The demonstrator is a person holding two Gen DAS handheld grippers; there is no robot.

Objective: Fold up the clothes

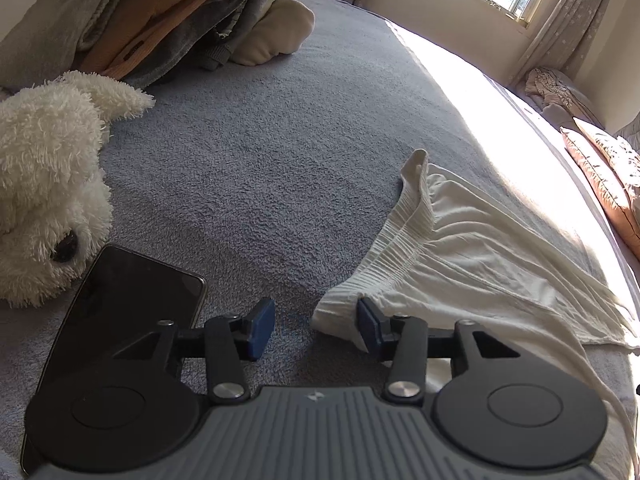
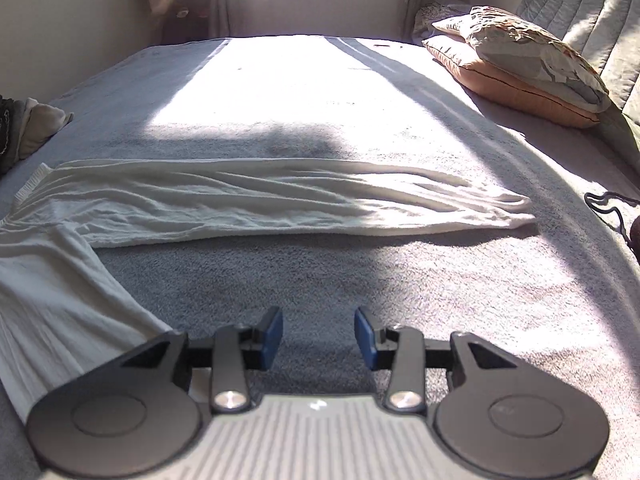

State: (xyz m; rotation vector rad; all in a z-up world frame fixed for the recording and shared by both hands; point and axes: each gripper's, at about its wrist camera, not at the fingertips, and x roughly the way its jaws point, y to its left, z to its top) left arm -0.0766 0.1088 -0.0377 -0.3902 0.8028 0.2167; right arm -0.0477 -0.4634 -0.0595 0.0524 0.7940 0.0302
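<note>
White trousers (image 1: 460,264) lie spread on the grey bed cover, their gathered waistband (image 1: 396,232) toward the left. In the right wrist view the trousers (image 2: 260,196) show one leg stretched across the bed and the other leg (image 2: 52,296) running toward the near left. My left gripper (image 1: 316,330) is open and empty, low over the cover, its right fingertip at the waistband's near corner. My right gripper (image 2: 319,338) is open and empty over bare cover, just right of the near leg.
A white plush dog (image 1: 48,188) and a dark phone (image 1: 132,296) lie at the left. A pile of folded clothes (image 1: 160,16) sits at the far left. Pillows (image 2: 516,60) lie at the bed's right side. A black cord (image 2: 612,208) lies at the right edge.
</note>
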